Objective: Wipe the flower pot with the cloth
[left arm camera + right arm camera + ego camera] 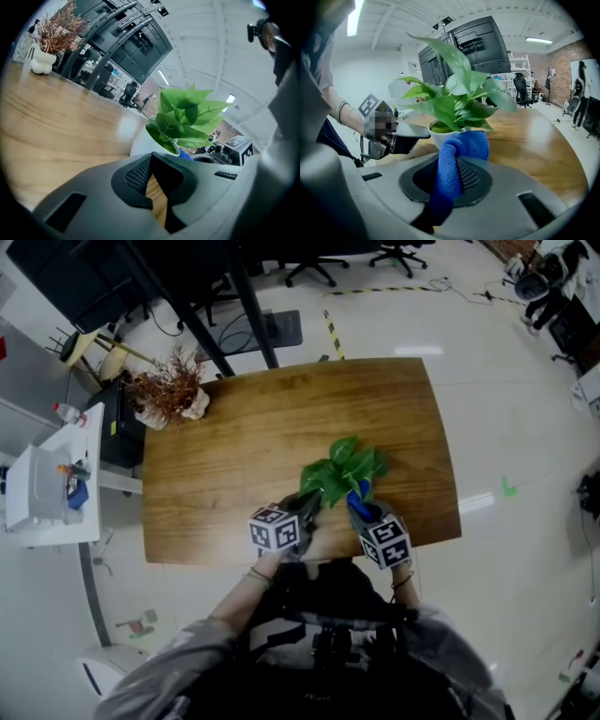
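On the wooden table (234,465), your right tongs (451,183) clamp the blue cloth (461,147) at the flower pot (436,137); your left tongs (157,190) stand narrowly apart, empty.

Both arms reach forward over the near edge of the tabletop (234,474), hands close together. The left forearm (236,601) is bare, with a band at the wrist. Left tongs (310,502): jaws slightly apart, nothing between them, only tabletop showing through the gap. Right tongs (359,506): jaws clamped on a blue cloth (458,152), which bunches out past the tips. The two sets of tips angle inward, near each other but apart.
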{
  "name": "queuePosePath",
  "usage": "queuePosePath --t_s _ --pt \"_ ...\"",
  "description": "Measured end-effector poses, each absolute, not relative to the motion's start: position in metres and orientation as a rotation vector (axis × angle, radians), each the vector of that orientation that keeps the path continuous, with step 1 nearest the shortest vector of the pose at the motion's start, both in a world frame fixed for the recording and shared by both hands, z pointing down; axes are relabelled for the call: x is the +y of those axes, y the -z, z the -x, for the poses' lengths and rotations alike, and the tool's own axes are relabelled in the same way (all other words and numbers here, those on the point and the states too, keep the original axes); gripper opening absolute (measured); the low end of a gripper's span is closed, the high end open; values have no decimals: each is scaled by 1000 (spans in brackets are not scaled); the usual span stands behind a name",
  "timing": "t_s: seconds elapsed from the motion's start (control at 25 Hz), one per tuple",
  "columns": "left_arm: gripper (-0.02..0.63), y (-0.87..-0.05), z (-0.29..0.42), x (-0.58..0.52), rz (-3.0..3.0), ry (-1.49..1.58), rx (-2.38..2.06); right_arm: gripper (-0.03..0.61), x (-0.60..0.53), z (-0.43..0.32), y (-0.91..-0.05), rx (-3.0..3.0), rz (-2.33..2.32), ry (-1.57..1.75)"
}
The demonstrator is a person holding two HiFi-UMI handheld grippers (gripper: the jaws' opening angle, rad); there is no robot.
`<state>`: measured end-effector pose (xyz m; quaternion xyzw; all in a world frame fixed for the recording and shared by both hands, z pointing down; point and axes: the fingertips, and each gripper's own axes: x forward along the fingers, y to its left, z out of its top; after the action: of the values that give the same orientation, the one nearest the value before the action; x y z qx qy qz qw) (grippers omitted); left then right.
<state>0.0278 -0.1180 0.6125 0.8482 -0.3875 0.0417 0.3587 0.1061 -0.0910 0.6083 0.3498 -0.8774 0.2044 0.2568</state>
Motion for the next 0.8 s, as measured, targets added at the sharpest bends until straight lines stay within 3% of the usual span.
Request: queuePosePath --t_s 0.4,0.8 --pt "5 -612 -3 -160 -2162 -66 -1072 55 -68 -53 -622 -2385 -789 -566" --pt "5 -622 -22 -118 -2178 -99 -943 55 -96 -132 -615 -2297 -1045 -549"
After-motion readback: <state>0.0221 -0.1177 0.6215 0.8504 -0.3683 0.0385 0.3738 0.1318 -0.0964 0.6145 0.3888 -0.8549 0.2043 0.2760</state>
